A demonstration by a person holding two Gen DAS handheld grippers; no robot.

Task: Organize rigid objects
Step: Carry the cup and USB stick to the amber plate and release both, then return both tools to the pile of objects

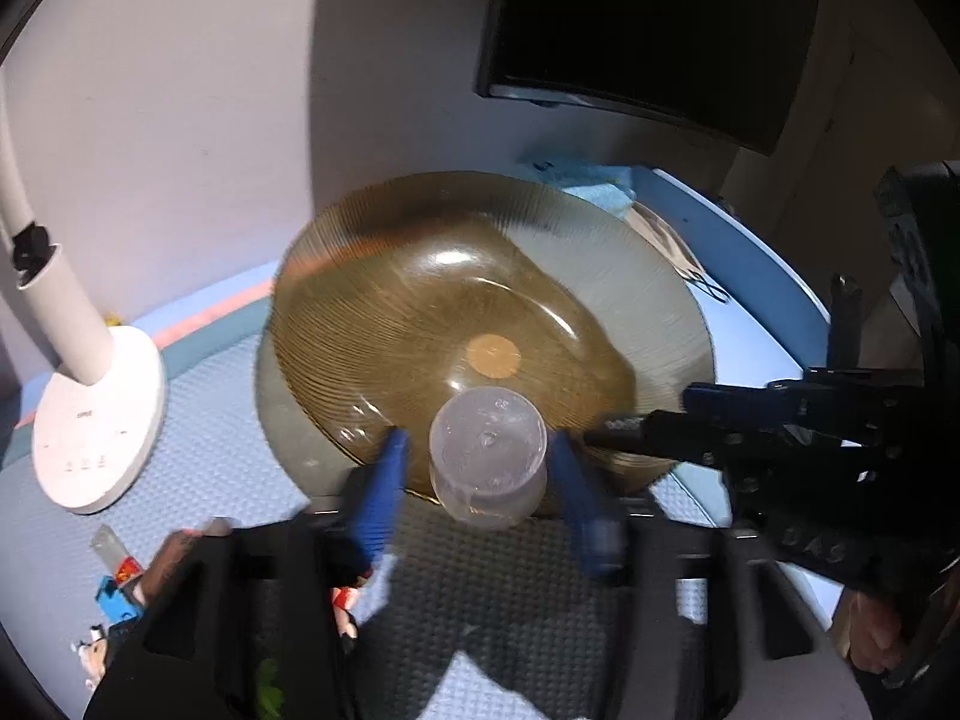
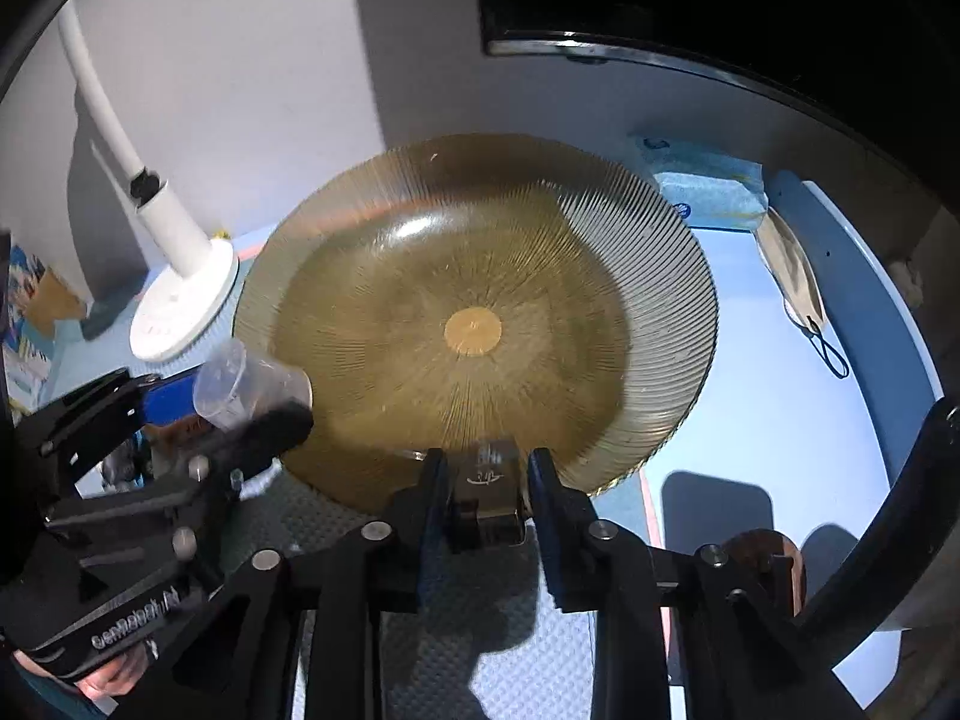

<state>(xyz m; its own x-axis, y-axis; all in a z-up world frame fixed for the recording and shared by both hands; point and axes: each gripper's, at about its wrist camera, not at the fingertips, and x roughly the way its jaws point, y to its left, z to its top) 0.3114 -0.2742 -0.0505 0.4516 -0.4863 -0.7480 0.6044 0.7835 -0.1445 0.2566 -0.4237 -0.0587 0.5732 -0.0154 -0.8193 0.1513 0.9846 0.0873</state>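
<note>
Left gripper point(image 1: 480, 462): pointed steeply down, blue fingers point(image 1: 387, 492) spread either side of clear cup point(image 1: 487, 456), small gaps visible, pads not pressing. Right gripper point(image 2: 489, 480): angled down, jaws narrow, clamped on near rim of amber plate point(image 2: 474, 324). Hand point(image 2: 114, 681) grips left gripper's handle at lower left.

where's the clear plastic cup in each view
Left wrist: the clear plastic cup is bottom centre, between the left tool's blue fingers, at the amber plate's near rim.
Right wrist: the cup is at the left edge, beside the plate.
Shared landmark: the gold disc at the plate's centre.
</note>
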